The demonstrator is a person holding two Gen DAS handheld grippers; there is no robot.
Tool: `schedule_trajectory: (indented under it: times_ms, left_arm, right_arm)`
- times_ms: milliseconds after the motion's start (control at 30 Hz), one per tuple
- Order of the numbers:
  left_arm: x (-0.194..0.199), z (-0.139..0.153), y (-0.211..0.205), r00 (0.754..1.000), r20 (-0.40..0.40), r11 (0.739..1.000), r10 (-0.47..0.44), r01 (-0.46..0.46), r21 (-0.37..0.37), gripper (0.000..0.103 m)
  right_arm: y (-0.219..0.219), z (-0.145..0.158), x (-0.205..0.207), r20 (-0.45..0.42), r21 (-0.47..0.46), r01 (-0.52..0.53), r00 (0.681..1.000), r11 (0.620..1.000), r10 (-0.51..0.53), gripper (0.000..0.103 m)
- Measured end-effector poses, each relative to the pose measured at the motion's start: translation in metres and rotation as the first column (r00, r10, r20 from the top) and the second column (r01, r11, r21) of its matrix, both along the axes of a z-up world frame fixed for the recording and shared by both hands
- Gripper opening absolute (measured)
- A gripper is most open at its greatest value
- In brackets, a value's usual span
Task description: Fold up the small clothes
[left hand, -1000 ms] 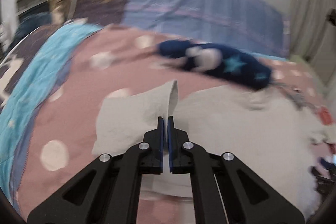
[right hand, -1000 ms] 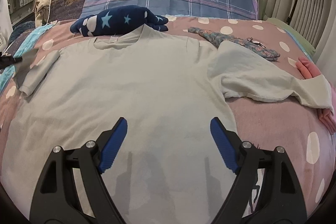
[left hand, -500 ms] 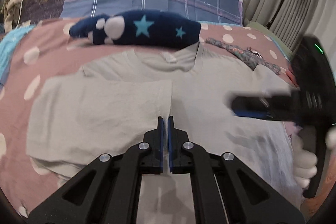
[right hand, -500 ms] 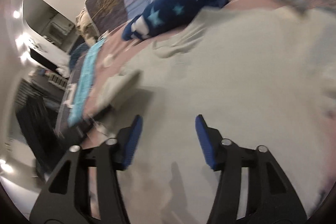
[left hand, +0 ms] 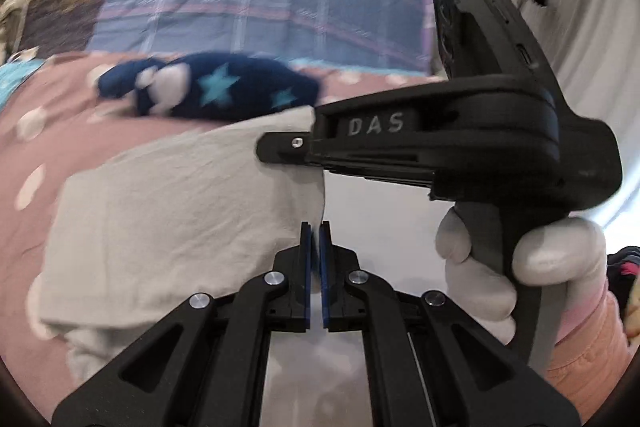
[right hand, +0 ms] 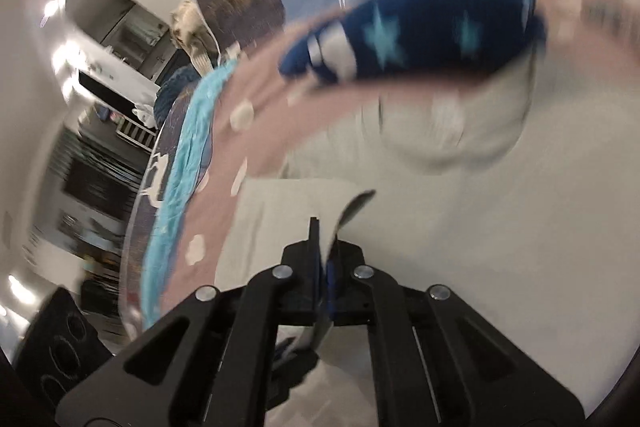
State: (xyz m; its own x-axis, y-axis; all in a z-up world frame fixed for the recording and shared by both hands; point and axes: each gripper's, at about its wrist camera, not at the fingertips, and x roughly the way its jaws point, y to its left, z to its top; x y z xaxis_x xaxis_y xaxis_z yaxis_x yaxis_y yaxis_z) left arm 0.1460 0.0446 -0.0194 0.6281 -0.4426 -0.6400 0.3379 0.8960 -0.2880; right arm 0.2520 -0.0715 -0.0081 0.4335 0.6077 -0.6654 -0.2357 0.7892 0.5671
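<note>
Pale grey shirt (left hand: 168,211), one side folded over

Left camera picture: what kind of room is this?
Most likely a bedroom. A pale shirt lies on a pink dotted bedspread, with a blue checked pillow behind and a curtain at the side.
</note>
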Motion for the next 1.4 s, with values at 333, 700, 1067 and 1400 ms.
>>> schedule_trajectory:
  times_ms: [333,700,1067,1400]
  left_arm:
    - [-0.027,0.011,-0.052,0.994,0.034,0.995,-0.1,0.1,0.004,0.04]
    - [-0.047,-0.056,0.119,0.93,-0.037,0.905,0.367,-0.348,0.243,0.043]
    - [0.025,-0.08,0.196,0.883,-0.196,0.904,0.427,-0.425,0.056,0.05]
    - [0.095,-0.066,0.204,0.894,-0.147,0.901,0.423,-0.432,-0.041,0.003]
  right_arm:
    - [-0.129,0.016,-0.014,0.117,-0.208,0.21,0.975,0.955,-0.189,0.002]
    - [-0.193,-0.066,-0.006,-0.079,-0.153,0.29,0.949,0.945,-0.304,0.037]
    - [-0.18,-0.065,-0.035,0.038,-0.316,0.273,0.961,0.908,-0.275,0.002]
    - [-0.168,-0.081,-0.036,0.034,-0.375,0.26,0.963,0.89,-0.268,0.014]
